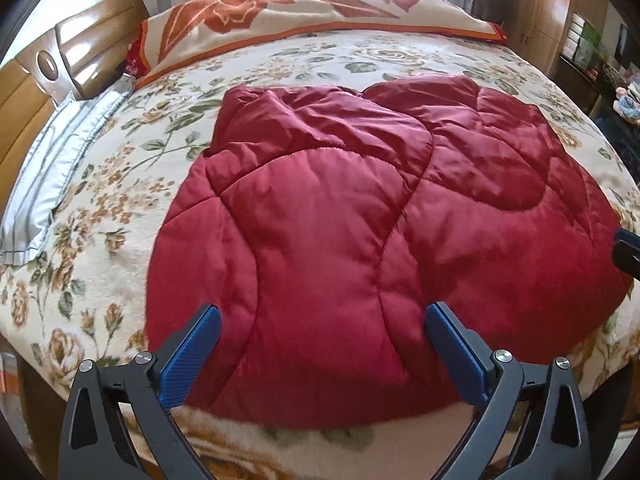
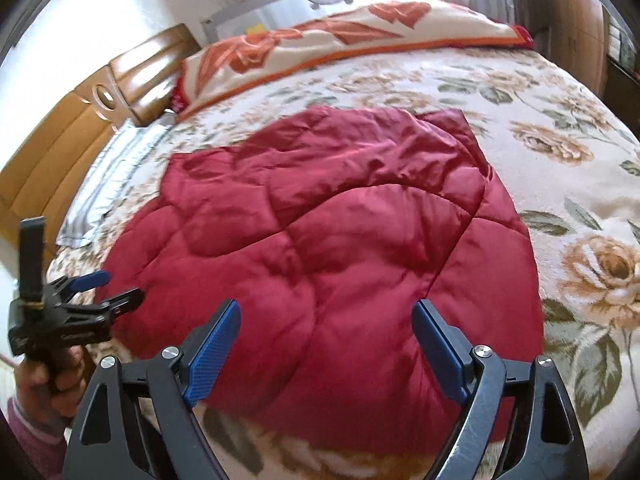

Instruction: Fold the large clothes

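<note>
A dark red quilted jacket [image 1: 340, 216] lies folded on the floral bedspread [image 1: 120, 184], with a layer folded over its far part. It also shows in the right wrist view [image 2: 320, 248]. My left gripper [image 1: 322, 316] is open and empty, held above the jacket's near edge. My right gripper [image 2: 326, 312] is open and empty above the jacket's near right part. In the right wrist view the left gripper [image 2: 116, 288] appears at the left, open, in a hand. A bit of the right gripper [image 1: 628, 248] shows at the right edge of the left wrist view.
A folded orange-and-cream blanket [image 1: 320, 12] lies along the far side of the bed. A striped grey pillow [image 1: 60, 160] lies at the left by the wooden headboard [image 1: 48, 68]. Wooden wardrobes [image 1: 552, 12] and shelves stand at the right.
</note>
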Demonstrator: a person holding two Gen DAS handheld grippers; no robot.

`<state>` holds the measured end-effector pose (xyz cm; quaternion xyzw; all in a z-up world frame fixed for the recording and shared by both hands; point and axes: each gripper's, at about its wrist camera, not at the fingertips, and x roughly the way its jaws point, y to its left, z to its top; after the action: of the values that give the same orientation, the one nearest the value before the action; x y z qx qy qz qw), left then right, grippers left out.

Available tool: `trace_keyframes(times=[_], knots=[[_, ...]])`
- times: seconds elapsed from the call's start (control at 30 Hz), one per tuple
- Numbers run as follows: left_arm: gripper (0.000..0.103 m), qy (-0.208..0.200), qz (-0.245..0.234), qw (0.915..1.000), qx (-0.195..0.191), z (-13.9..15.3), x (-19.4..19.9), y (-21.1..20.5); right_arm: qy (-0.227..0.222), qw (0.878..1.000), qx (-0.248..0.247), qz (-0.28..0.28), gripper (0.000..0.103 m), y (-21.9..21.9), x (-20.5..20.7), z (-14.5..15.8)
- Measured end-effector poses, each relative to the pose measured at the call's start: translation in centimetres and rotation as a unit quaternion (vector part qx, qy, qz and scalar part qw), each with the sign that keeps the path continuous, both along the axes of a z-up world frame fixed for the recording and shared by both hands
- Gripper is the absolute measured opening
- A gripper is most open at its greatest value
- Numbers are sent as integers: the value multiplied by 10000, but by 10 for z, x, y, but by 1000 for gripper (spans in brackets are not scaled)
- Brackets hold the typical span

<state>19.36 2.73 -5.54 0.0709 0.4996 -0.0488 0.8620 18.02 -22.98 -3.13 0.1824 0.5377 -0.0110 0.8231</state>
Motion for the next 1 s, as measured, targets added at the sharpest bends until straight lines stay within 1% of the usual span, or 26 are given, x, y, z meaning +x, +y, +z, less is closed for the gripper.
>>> trace_keyframes(times=[0.1,0.23,0.4,0.57,0.77,0.83,0.93,1.0], knots=[[102,-24,-33,10000,52,3,-13,-1,-64,9999,-31,130,89,9,-14,11],[102,-61,-124,9997,201,6,-34,-3,5,9994,-66,327,89,22,-34,13],[102,-208,-264,9988,353,7,-60,-2,176,9982,-28,568,89,39,-56,7],[102,-205,-506,9975,454,0,-82,-4,371,9972,-9,656,89,46,-71,-3],[102,-132,-551,9972,489,-8,-93,-1,394,9964,-80,746,89,52,-80,-5],[102,-73,-493,9977,462,-12,-91,1,398,9962,-101,764,89,53,-81,-5],[102,-17,-426,9987,294,-12,-89,4,390,9960,-136,795,89,54,-82,-9],[102,-50,-412,9990,168,-8,-87,6,433,9959,-156,778,89,55,-83,-13]])
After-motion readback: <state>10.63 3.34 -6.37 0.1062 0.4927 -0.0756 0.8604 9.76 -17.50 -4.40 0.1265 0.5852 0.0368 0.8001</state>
